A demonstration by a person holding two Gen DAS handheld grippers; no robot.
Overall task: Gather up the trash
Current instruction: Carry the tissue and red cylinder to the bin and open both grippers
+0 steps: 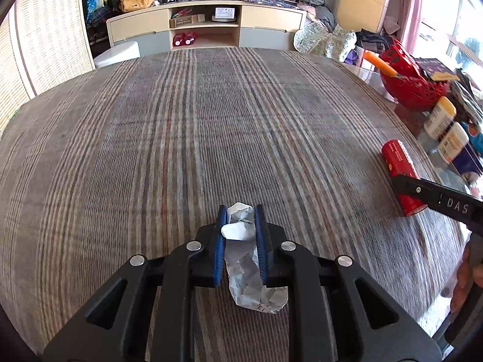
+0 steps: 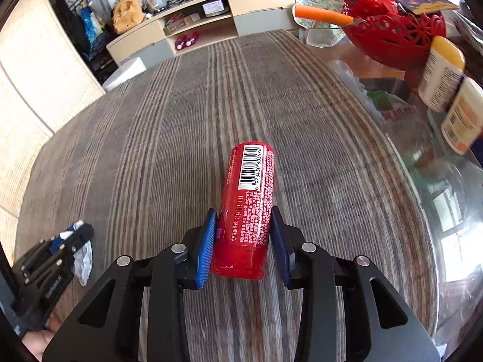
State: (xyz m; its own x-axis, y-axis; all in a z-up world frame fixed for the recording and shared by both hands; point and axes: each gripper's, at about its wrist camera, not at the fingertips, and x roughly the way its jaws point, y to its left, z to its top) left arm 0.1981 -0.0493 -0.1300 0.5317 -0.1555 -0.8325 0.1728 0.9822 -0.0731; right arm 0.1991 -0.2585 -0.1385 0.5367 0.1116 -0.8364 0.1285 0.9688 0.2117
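A crumpled white paper wad (image 1: 244,271) lies on the striped tablecloth (image 1: 181,135), and my left gripper (image 1: 240,211) is shut on it, its blue pads pressing both sides. The right wrist view shows the same gripper (image 2: 75,232) low at the left, with paper (image 2: 84,259) hanging from it. A red can (image 2: 250,187) lies on its side with the barcode facing up. My right gripper (image 2: 244,211) is closed around its near end, both blue pads against it. In the left wrist view the can (image 1: 398,160) is at the right, under a black finger (image 1: 422,188) of the right gripper.
Along the table's right side, on bare glass (image 2: 437,181), stand a red openwork basket (image 2: 392,39) with an orange stick (image 2: 323,15) and two white bottles (image 2: 443,75). A low TV cabinet (image 1: 205,27) and a cluttered floor lie beyond the far edge. A hand (image 1: 465,274) shows at the right.
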